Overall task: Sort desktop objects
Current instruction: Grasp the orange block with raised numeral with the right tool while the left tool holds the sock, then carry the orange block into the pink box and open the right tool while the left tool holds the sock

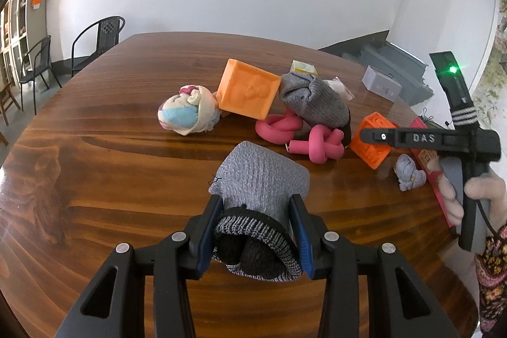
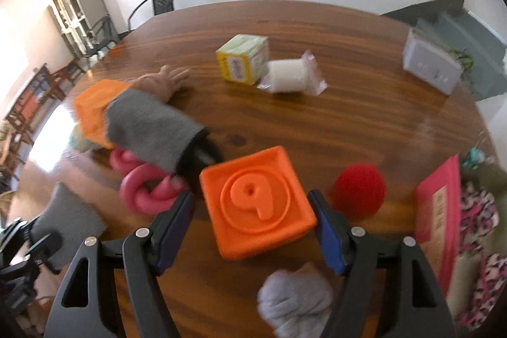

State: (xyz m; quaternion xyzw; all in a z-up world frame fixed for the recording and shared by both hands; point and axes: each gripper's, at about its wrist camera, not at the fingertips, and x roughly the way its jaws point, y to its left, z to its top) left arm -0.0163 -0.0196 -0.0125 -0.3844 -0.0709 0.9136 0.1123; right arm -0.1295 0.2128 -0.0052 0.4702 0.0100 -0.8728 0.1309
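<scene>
- Left tool [image 1: 256, 224] is clamped on a grey knit sock [image 1: 259, 179]; dark cuff with a speckled grey rim is pinched between the blue pads, lighter ribbed body lies ahead on the wooden surface [image 1: 111, 167].
- Right tool [image 2: 253, 217] is seen with its jaws apart, straddling a small orange cube [image 2: 258, 201]; pads are not pressed on it. A raised "9" in a ring is shown on the cube's top face.
- Beyond the sock: a rolled pastel sock ball [image 1: 188, 113], a large orange cube [image 1: 248, 92] tilted, a second grey sock [image 1: 313, 103] draped over knotted pink foam tubes [image 1: 301, 135].
- A red ball [image 2: 359, 192] is seen just beside the small cube; a pale grey sock bundle [image 2: 294, 300] lies near the right tool.
</scene>
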